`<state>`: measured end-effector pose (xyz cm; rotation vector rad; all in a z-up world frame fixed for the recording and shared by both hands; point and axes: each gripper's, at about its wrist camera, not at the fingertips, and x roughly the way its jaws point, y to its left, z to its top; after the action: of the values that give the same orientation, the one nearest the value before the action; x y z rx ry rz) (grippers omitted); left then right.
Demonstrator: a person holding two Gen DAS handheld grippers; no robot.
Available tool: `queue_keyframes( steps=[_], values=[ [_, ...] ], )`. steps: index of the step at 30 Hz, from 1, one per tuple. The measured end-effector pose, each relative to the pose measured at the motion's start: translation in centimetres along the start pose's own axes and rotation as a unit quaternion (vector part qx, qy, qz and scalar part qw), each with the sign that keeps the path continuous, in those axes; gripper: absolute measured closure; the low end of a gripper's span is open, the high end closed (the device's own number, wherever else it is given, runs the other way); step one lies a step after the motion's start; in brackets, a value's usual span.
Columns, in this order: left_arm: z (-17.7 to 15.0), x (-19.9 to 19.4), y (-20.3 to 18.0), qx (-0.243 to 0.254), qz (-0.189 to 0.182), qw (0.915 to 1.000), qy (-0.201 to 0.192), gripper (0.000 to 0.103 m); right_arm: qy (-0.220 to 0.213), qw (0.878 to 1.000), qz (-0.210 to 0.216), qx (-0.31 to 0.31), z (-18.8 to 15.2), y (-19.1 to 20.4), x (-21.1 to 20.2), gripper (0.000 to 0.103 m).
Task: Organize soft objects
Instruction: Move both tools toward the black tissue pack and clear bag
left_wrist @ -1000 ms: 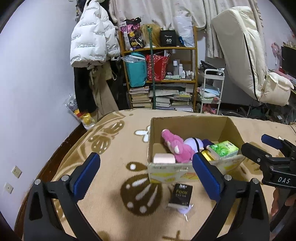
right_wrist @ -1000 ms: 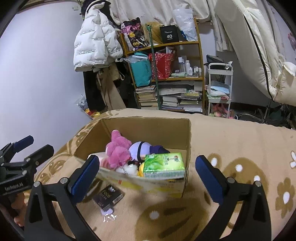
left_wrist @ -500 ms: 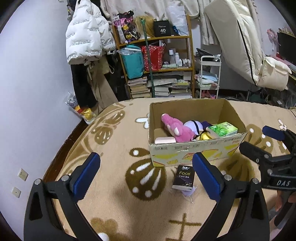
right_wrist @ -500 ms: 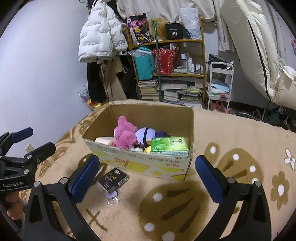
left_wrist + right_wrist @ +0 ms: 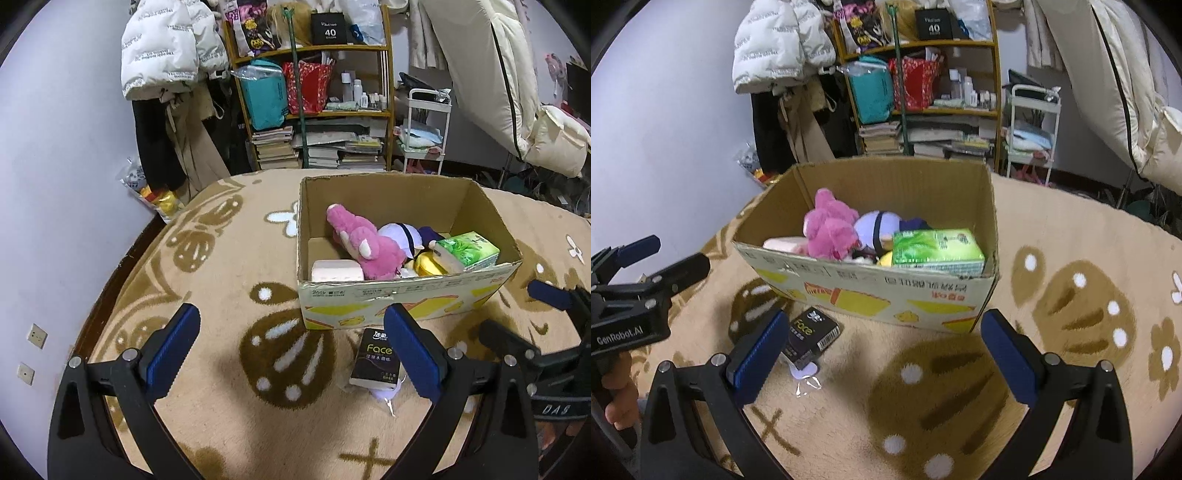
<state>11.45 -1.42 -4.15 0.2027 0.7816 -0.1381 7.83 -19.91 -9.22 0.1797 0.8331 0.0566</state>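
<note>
Change: both views have drawn back and lifted from the cardboard box (image 5: pixel 406 295).
Left gripper (image 5: pixel 291 343): wide open, empty.
Right gripper (image 5: pixel 882 349): wide open, empty.
Outstanding: black tissue pack (image 5: pixel 376 358) on the carpet (image 5: pixel 221 295), unboxed.

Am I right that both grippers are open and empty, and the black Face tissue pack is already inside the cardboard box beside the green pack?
Not quite. The black Face tissue pack lies on the rug just outside the cardboard box, as the left wrist view shows. The left gripper and right gripper are open and empty.
</note>
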Motion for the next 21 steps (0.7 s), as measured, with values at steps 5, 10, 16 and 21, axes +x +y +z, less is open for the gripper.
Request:
queue_keyframes(
  steps=[5, 10, 16, 21],
  values=[
    [0.5, 1.9, 0.0, -0.009, -0.029, 0.9993, 0.019, 0.004, 0.021, 1.0, 0.006, -0.007, -0.3, 0.3, 1.1, 0.0],
    [0.6, 3.7, -0.5, -0.008, -0.053, 0.9976, 0.043, 0.004, 0.04, 0.999, 0.012, -0.014, -0.7, 1.0, 2.2, 0.0],
    [0.3, 5.7, -1.7, 0.009, -0.076, 0.9943, 0.074, 0.004, 0.061, 0.998, 0.02, -0.023, -1.0, 1.7, 3.6, 0.0],
    [-0.3, 7.3, -2.7, 0.02, -0.091, 0.9903, 0.104, 0.004, 0.088, 0.995, 0.026, -0.03, -1.6, 2.3, 5.0, 0.0]
  ],
)
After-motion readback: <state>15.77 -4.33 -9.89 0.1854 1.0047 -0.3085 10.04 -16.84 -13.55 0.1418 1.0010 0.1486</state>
